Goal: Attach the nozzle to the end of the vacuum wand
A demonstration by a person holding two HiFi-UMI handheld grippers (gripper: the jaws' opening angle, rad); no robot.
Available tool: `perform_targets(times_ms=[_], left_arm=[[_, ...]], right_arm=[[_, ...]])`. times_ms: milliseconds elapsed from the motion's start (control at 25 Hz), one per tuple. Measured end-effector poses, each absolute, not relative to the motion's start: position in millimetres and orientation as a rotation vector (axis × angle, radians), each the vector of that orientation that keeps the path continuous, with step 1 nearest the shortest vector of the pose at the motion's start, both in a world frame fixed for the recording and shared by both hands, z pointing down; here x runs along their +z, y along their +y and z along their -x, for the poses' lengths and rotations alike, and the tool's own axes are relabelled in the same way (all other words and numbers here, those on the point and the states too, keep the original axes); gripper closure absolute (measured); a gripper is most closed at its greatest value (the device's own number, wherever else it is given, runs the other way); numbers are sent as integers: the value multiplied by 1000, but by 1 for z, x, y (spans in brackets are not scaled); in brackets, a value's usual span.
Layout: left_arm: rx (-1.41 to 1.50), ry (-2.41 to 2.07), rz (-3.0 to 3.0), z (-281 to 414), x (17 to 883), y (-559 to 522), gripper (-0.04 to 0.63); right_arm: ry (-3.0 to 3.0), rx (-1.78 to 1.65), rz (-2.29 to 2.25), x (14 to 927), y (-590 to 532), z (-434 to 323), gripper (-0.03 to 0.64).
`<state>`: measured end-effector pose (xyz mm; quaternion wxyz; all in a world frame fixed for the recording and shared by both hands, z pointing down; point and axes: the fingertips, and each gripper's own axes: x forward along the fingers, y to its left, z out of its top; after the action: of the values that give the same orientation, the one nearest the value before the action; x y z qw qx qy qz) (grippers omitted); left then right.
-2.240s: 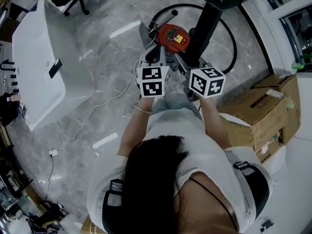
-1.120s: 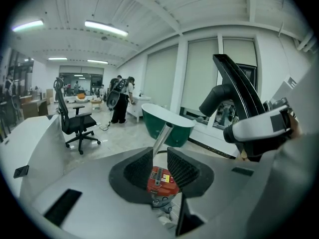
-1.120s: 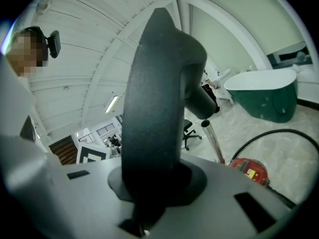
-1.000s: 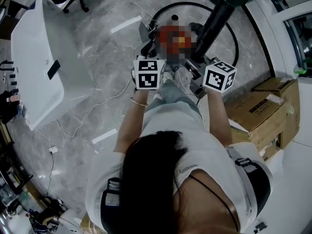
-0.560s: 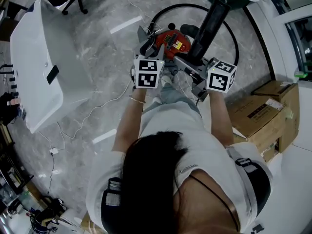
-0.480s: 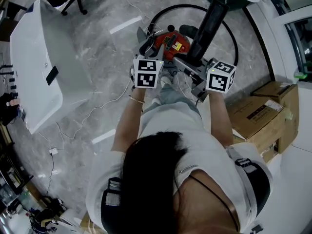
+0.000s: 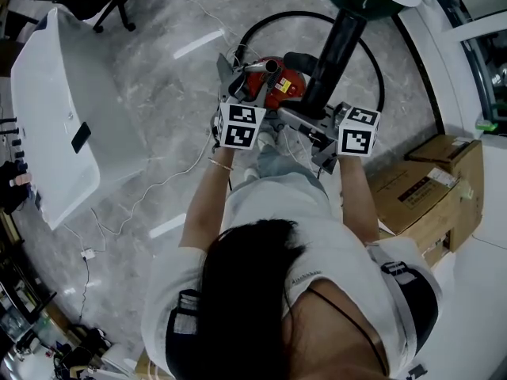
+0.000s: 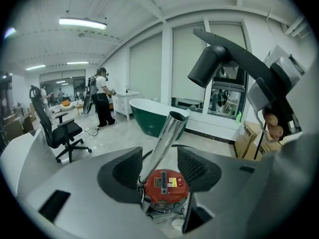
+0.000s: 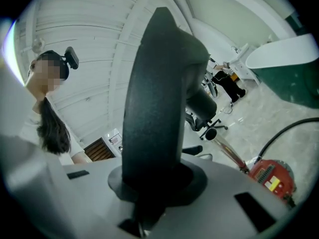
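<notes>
at centre of the left gripper view: left tool released, jaws just been opening. chrome vacuum wand rises between the pads, unpressed, from the red vacuum body. right tool clenched on the black nozzle, which sits upper right of the wand end, apart.

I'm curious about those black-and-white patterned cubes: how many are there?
2. One cube tops the left gripper, by the red vacuum; the other tops the right gripper, which holds the black nozzle. None seems hidden.
</notes>
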<state>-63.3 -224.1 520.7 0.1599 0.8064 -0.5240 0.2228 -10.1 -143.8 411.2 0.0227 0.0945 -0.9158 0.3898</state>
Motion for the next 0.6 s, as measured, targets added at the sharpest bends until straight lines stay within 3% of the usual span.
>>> perform_targets(times_ms=[600], left_arm=[[776,-1403,-2437,45,552,-265,380]], right_arm=[[-2837,1254,-193,419,-169,8,549]])
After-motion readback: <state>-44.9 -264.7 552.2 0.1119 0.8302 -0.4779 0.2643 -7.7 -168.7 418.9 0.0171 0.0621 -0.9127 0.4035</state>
